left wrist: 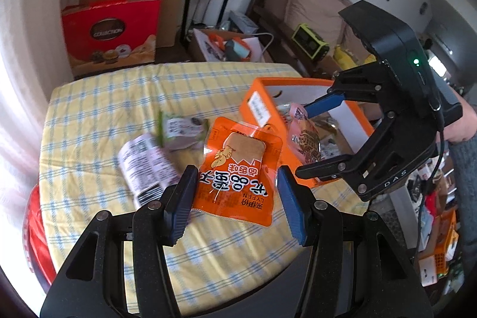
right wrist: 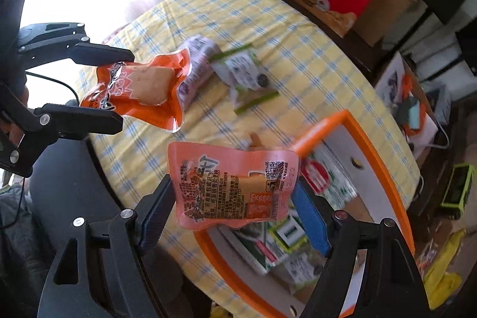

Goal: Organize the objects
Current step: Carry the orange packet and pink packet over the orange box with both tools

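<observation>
Left gripper: fingers wide apart, orange snack packet between them, lifted off checked tablecloth; whether pads actually pinch it, cannot tell. Likely bound for bin.

Right gripper: fingers spread, pink snack packet between them, pad contact unclear; hangs over near rim of orange bin, apparently for drop-in.

Remaining on cloth, far left: purple packet, green-edged packet.

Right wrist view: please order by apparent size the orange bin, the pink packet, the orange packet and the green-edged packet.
1. Orange bin, clearly the largest.
2. Pink packet, though it is closest to the camera, which enlarges it.
3. Orange packet, so its rank against the pink packet is unsure.
4. Green-edged packet, smallest, but also farthest.
</observation>
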Demonstrator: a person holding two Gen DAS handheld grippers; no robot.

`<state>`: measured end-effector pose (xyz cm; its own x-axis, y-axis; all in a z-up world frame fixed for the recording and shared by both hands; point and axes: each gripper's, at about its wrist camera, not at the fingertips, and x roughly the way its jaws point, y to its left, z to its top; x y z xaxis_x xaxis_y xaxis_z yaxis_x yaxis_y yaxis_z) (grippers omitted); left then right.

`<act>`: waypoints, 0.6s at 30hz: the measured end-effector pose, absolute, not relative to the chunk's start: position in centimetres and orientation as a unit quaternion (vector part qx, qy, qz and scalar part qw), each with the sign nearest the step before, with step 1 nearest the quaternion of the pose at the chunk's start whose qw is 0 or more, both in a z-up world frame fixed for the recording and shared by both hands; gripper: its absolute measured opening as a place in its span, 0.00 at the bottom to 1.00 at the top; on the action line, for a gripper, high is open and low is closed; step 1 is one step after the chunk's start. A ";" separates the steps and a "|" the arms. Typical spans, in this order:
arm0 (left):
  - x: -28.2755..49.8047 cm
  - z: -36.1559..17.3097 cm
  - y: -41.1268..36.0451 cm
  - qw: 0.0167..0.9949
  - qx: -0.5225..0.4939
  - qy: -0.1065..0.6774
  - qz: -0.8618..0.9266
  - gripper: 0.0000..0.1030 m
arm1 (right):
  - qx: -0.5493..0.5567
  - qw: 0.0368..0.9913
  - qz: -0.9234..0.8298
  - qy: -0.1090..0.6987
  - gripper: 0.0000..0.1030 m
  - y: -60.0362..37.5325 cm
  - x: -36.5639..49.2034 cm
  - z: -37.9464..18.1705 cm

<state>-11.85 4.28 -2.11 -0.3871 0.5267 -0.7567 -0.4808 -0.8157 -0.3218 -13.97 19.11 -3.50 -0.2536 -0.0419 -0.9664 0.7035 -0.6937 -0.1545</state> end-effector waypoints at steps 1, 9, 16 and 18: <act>-11.8 -2.0 4.7 0.305 -0.463 -0.026 0.832 0.50 | 0.556 0.253 -0.735 0.296 0.77 19.5 -13.8 -3.3; -11.4 -1.2 9.2 0.336 -0.457 -0.012 0.823 0.50 | 0.559 0.231 -0.750 0.268 0.77 24.0 -12.7 -2.1; -11.2 -1.3 13.4 0.361 -0.456 -0.003 0.813 0.50 | 0.571 0.208 -0.758 0.237 0.77 27.9 -11.6 -2.3; -11.1 -1.4 14.5 0.366 -0.456 0.003 0.811 0.50 | 0.574 0.200 -0.761 0.228 0.77 28.9 -11.3 -2.3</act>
